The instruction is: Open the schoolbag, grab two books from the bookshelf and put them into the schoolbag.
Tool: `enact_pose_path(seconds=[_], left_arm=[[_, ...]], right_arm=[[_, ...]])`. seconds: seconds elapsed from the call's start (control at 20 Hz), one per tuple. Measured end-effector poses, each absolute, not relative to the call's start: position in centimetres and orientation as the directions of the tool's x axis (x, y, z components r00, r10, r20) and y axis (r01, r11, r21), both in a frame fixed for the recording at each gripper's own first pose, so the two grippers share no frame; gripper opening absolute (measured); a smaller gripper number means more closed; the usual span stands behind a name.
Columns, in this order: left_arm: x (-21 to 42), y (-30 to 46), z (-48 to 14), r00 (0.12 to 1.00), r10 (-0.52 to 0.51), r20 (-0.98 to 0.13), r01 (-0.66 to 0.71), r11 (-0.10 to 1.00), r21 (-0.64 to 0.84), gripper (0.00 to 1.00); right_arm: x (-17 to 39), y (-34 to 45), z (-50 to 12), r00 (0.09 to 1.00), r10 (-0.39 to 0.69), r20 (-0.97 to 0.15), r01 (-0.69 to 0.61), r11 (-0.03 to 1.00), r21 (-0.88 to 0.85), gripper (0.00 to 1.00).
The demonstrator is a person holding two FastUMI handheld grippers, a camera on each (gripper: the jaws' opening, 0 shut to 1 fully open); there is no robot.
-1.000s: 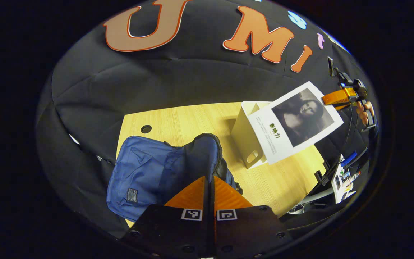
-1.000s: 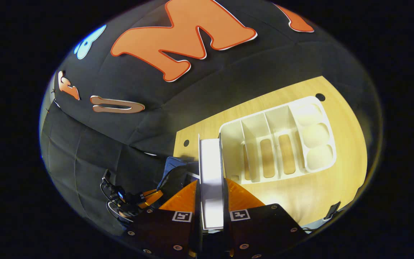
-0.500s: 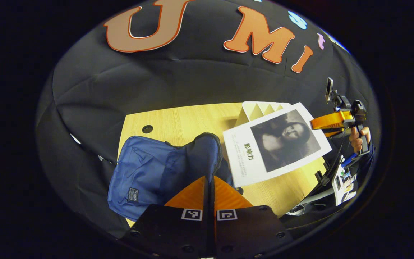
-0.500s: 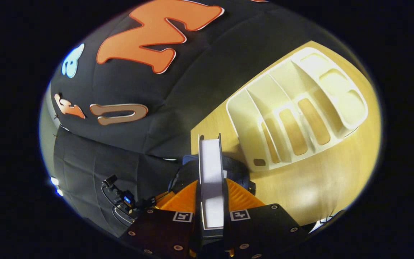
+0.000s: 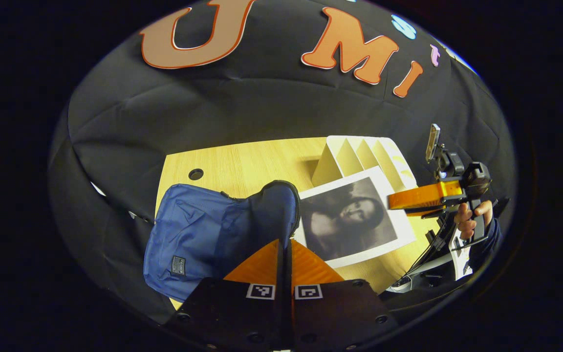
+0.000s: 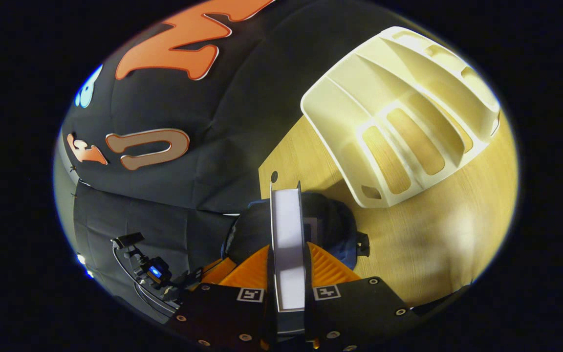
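Note:
The blue schoolbag (image 5: pixel 193 230) lies on the wooden table (image 5: pixel 252 161), its mouth held up by my left gripper (image 5: pixel 284 242), which is shut on the rim. My right gripper (image 6: pixel 287 249) is shut on a book (image 6: pixel 287 230), whose white page edges show between the fingers. In the left gripper view that book (image 5: pixel 355 220) has a dark portrait cover; it hangs tilted from the right gripper (image 5: pixel 393 202), its lower corner at the bag's mouth. The white bookshelf rack (image 5: pixel 359 151) stands behind it. In the right gripper view the bag's dark opening (image 6: pixel 330 220) lies just past the book.
The rack (image 6: pixel 408 122) shows bare slots. A round hole (image 5: pixel 196 173) marks the table's far left corner. A hand (image 5: pixel 467 220) holds the right gripper's handle. Cables and gear (image 5: pixel 438 264) sit off the table's right edge.
My right gripper has carried the book down and leftward from in front of the rack to the bag's mouth. My left gripper has stayed on the bag.

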State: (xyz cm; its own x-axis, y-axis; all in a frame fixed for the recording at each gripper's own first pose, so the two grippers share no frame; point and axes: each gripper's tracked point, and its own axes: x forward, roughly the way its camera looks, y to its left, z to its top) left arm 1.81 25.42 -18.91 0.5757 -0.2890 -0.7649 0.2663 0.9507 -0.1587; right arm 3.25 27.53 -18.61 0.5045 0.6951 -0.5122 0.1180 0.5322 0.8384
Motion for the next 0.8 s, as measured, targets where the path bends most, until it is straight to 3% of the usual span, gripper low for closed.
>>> enact_pose_path(seconds=[0.8], left_arm=[[0.8, 24.1, -17.5, 0.562, -0.326, -0.76, 0.333, 0.93, -0.153, 0.0]], right_arm=[[3.4, 39.5, -23.4, 0.546, 0.696, -0.467, 0.114, 0.491, 0.864, 0.22]])
